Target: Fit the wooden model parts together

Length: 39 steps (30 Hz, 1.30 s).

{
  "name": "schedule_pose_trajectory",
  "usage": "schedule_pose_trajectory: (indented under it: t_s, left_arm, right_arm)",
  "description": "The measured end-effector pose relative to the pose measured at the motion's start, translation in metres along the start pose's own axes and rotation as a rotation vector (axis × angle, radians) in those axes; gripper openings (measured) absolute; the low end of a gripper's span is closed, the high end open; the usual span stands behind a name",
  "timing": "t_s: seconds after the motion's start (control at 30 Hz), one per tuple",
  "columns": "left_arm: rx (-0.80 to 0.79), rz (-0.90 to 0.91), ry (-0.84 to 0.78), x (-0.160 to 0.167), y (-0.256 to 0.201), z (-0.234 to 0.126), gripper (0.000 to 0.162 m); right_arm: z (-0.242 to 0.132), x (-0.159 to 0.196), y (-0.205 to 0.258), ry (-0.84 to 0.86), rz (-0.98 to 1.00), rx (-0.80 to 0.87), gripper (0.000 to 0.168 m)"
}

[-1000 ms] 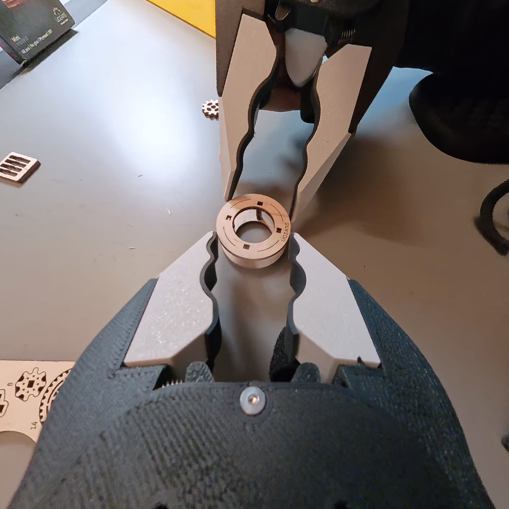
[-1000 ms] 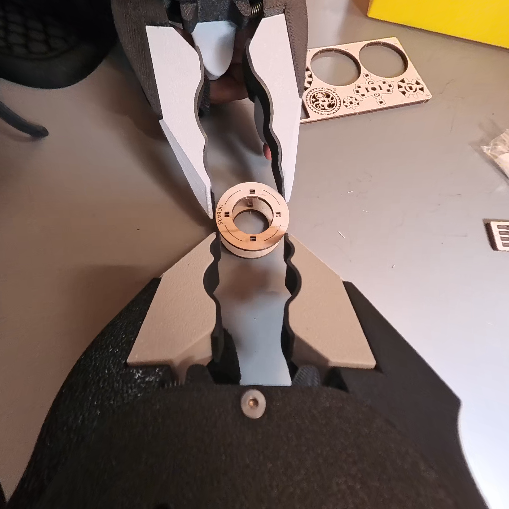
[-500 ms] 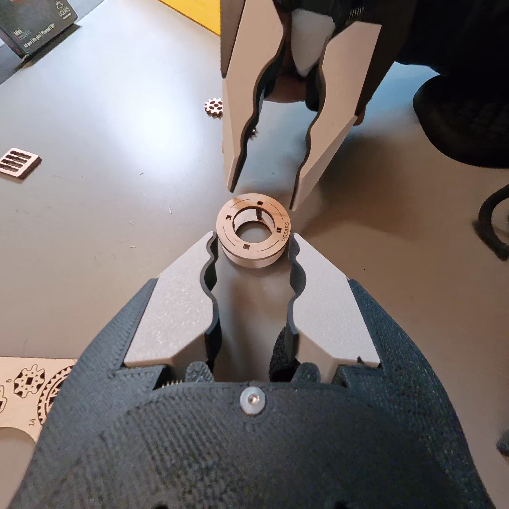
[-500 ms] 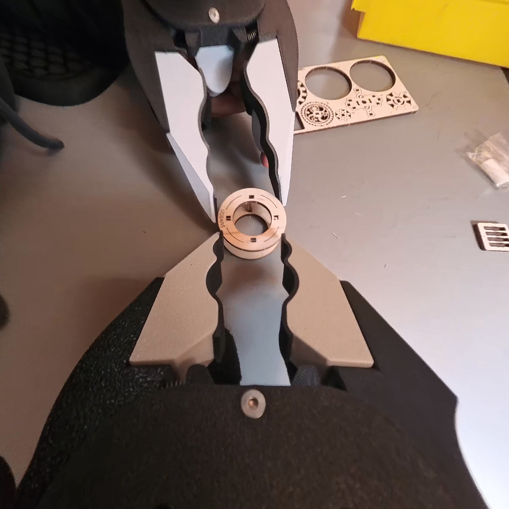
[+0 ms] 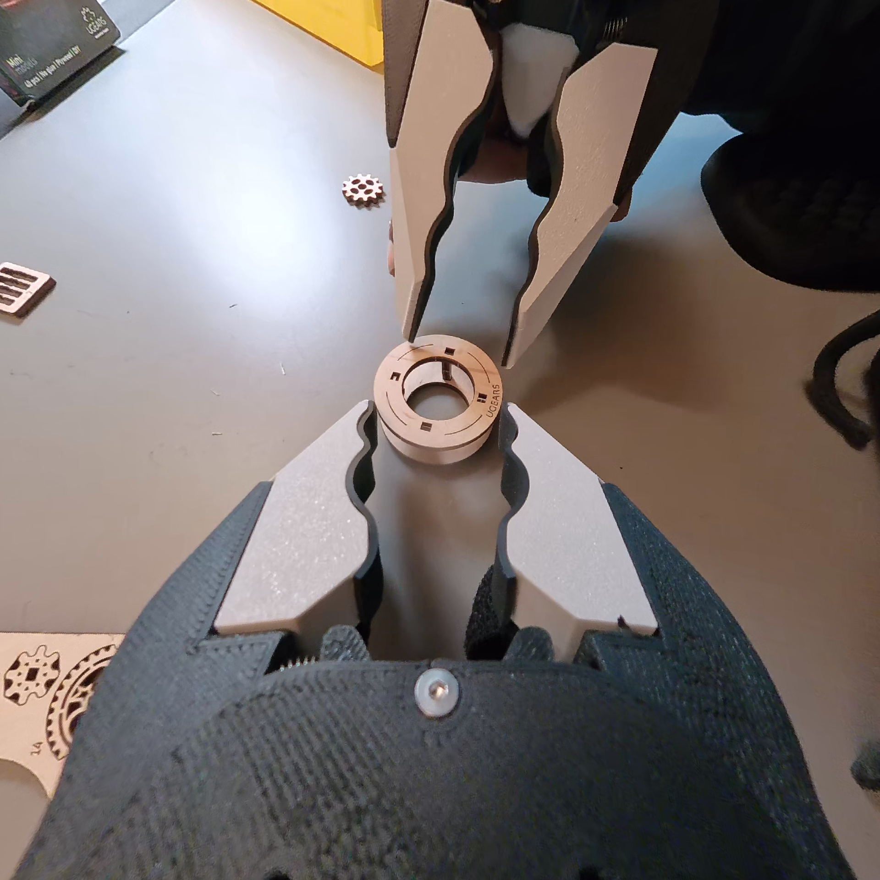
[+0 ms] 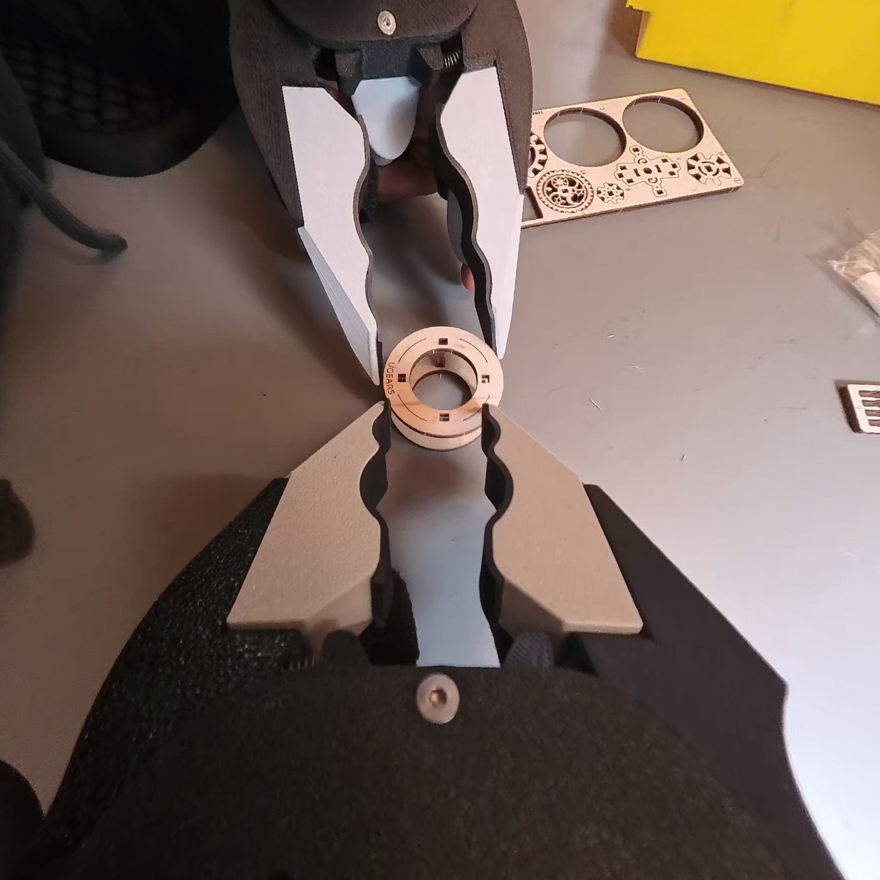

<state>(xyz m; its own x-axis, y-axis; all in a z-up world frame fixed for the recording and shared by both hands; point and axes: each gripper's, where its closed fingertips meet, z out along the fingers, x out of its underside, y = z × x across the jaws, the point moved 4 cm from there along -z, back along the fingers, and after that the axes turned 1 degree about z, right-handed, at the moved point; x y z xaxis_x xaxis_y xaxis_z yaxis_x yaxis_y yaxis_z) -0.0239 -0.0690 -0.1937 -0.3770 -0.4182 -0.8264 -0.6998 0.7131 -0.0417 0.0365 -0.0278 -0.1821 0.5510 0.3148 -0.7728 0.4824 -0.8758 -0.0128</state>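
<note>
A wooden ring, two flat discs joined with a gap between them, rests on the grey table. My left gripper is shut on it, with a fingertip against each side. My right gripper faces it from the far side with its jaws apart and empty, and its tips hover just over the ring's far rim. In the right wrist view the ring lies beyond my right gripper. The left gripper flanks the ring from the far side.
A small loose gear and a slatted wooden piece lie to the left. A cut-out part sheet, a yellow box and a plastic bag lie further off. A black chair and cord stand at the edge. Left and right tips are no more than a few centimetres apart.
My right gripper let go of the ring's sides and lifted up, then came in a little over its rim. The left gripper and the ring have stayed put.
</note>
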Motion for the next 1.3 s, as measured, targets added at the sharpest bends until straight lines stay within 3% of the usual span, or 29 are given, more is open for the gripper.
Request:
schedule_pose_trajectory:
  t_s: [0.5,0.77,1.3]
  left_arm:
    - [0.009,-0.007,0.000,0.0002,-0.0014,0.0009,0.050]
    - [-0.001,-0.002,0.010,0.0002,-0.0015,0.0009,0.050]
    - [-0.019,-0.027,-0.004,0.0003,0.0019,0.0003,0.050]
  right_arm:
    - [0.0013,0.0008,0.0022,0.004,-0.002,-0.003,0.032]
    - [0.0003,0.0018,-0.0022,-0.023,0.040,0.007,0.021]
    - [0.0033,-0.0004,-0.0039,-0.044,0.037,0.019,0.024]
